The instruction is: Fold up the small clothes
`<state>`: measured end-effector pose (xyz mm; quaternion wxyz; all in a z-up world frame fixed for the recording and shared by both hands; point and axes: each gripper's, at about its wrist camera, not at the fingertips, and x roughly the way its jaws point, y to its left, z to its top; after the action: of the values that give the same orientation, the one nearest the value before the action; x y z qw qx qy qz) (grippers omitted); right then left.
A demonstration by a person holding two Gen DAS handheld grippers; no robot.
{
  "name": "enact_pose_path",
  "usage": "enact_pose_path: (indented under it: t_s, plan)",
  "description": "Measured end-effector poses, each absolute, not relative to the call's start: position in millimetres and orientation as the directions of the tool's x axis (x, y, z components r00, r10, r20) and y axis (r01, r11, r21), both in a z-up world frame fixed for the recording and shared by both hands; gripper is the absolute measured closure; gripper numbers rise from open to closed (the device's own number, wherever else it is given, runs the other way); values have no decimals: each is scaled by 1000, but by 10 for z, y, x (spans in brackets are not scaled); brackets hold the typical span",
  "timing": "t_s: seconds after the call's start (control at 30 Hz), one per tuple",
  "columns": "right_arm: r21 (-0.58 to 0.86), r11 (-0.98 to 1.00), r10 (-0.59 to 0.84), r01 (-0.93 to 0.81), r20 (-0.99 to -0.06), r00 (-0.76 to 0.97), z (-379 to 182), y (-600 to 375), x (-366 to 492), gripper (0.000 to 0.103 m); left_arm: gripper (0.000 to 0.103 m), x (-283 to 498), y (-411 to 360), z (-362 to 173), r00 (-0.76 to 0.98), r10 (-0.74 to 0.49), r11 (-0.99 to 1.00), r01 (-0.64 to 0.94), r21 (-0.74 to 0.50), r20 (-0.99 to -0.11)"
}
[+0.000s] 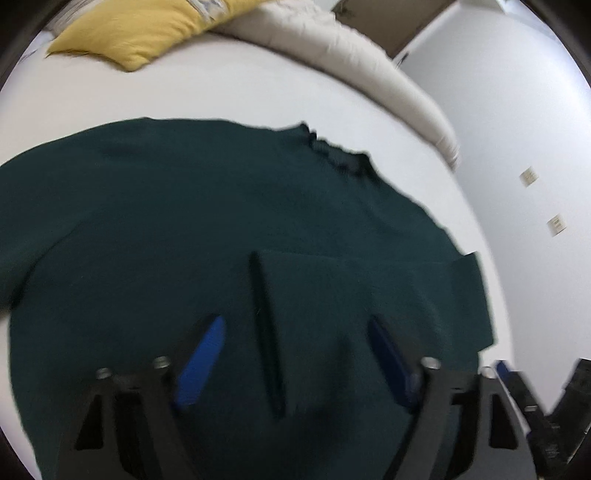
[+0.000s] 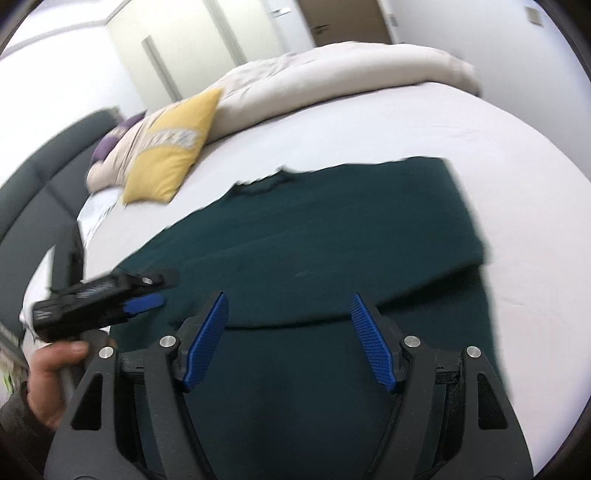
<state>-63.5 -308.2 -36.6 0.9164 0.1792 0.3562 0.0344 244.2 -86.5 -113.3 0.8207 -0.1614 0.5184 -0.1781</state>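
A dark green shirt (image 1: 192, 221) lies spread on the white bed, its collar at the far edge. One sleeve (image 1: 351, 295) is folded in over the body. My left gripper (image 1: 295, 325) is open and empty, held just above the shirt near that folded part. My right gripper (image 2: 290, 302) is open and empty above the shirt (image 2: 332, 229), over a folded edge. The left gripper also shows in the right wrist view (image 2: 147, 295), held in a hand at the left.
The white bed sheet (image 1: 221, 88) surrounds the shirt. A yellow pillow (image 1: 136, 29) and a beige duvet (image 1: 351, 48) lie at the far side. A dark headboard (image 2: 40, 177) stands at the left. White walls and a door are beyond the bed.
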Motion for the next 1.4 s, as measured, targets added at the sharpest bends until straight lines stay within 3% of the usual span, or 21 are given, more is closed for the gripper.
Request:
enact_pose_path:
  t_s: [0.03, 0.07, 0.1, 0.13, 0.17, 0.2, 0.5, 0.7, 0.83, 0.9, 0.93, 1.0, 1.13, 1.23, 1.4]
  plan:
    - [363, 928, 179, 87, -637, 750, -311, -3245, -707, 35, 28, 2460, -905, -1142, 408, -445, 893, 130, -431, -797]
    - [366, 924, 161, 112, -637, 754, -319, -3363, -668, 35, 40, 2493, -957, -1123, 418, -423, 904, 139, -404, -804]
    - [365, 920, 136, 143, -640, 756, -326, -3496, -614, 35, 58, 2521, -996, -1107, 416, -410, 911, 145, -385, -812]
    - [367, 914, 117, 171, -643, 757, -355, -3665, -556, 35, 67, 2535, -1004, -1101, 414, -404, 914, 146, -379, -816]
    - [373, 907, 104, 194, -646, 756, -332, -3790, -460, 35, 87, 2554, -1001, -1086, 414, -403, 915, 150, -376, -816]
    - [383, 897, 94, 219, -651, 754, -331, -3918, -289, 35, 91, 2565, -1000, -1057, 418, -404, 915, 163, -370, -814]
    - [418, 851, 61, 318, -680, 730, -495, -4597, 283, 36, 91, 2612, -843, -542, 616, -442, 894, 245, -375, -652]
    - [426, 812, 40, 400, -724, 689, -715, -4992, 809, 36, 90, 2880, -513, -1189, 547, -376, 919, 119, -375, -748]
    - [400, 829, 61, 390, -759, 649, -896, -5084, 1104, 49, 90, 2879, -509, -1253, 549, -396, 911, 136, -388, -736]
    - [365, 857, 59, 363, -770, 636, -947, -5069, 1206, 66, 90, 2900, -540, -1243, 548, -394, 914, 149, -377, -738]
    - [348, 868, 56, 355, -778, 626, -961, -5066, 1235, 82, 90, 2878, -552, -1239, 547, -397, 913, 149, -381, -737]
    - [327, 873, 43, 361, -789, 613, -965, -5118, 1277, 95, 92, 2876, -523, -1233, 546, -407, 907, 148, -393, -732]
    - [313, 876, 24, 368, -788, 615, -893, -5218, 1321, 98, 93, 2838, -567, -1092, 573, -425, 899, 173, -403, -701]
    - [303, 875, 15, 376, -796, 605, -919, -5216, 1414, 98, 93, 2891, -674, -1174, 559, -396, 915, 179, -361, -728]
    - [355, 846, 31, 397, -777, 628, -1048, -5263, 1420, 99, 91, 2903, -610, -1250, 546, -419, 903, 171, -393, -726]
